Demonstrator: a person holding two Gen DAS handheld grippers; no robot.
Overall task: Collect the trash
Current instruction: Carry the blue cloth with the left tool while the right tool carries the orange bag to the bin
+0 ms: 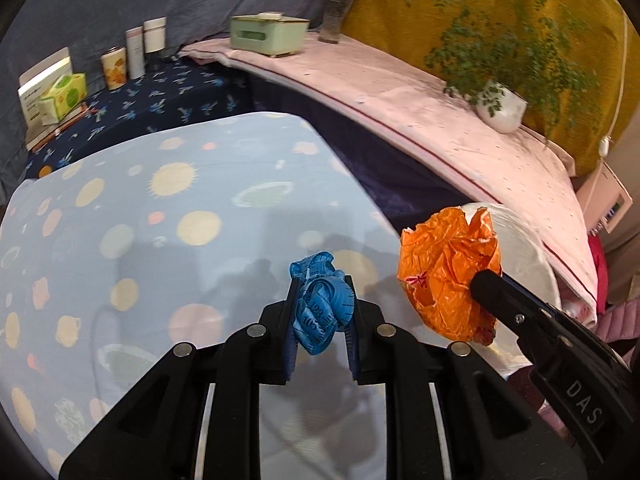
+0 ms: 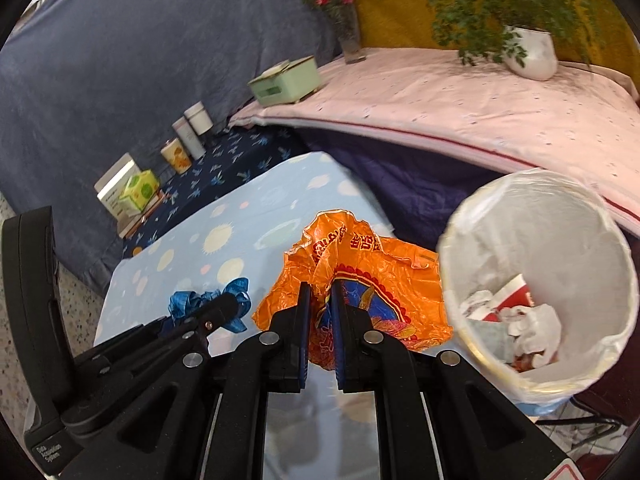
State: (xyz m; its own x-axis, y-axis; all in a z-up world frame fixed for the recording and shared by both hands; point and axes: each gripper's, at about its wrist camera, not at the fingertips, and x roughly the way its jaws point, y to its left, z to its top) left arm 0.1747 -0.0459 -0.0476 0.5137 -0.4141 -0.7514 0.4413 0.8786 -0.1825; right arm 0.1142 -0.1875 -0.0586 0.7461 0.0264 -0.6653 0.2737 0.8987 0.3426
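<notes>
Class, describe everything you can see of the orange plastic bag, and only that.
The orange plastic bag is thin, glossy film, crumpled into a loose wad, printed with red characters and a blue-and-red round emblem. The right gripper is shut on it, its blue pads pinching the lower middle, so the bag hangs clear of the patterned tablecloth. Its creased upper edge stands above the fingertips. It sits just left of the white-lined bin, not yet over the opening. Nothing else visibly touches it.

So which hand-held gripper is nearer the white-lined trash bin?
Right. The right hand-held gripper, shut on the orange bag, is just beside the trash bin. The left hand-held gripper, shut on the blue tape measure, is farther away.
</notes>
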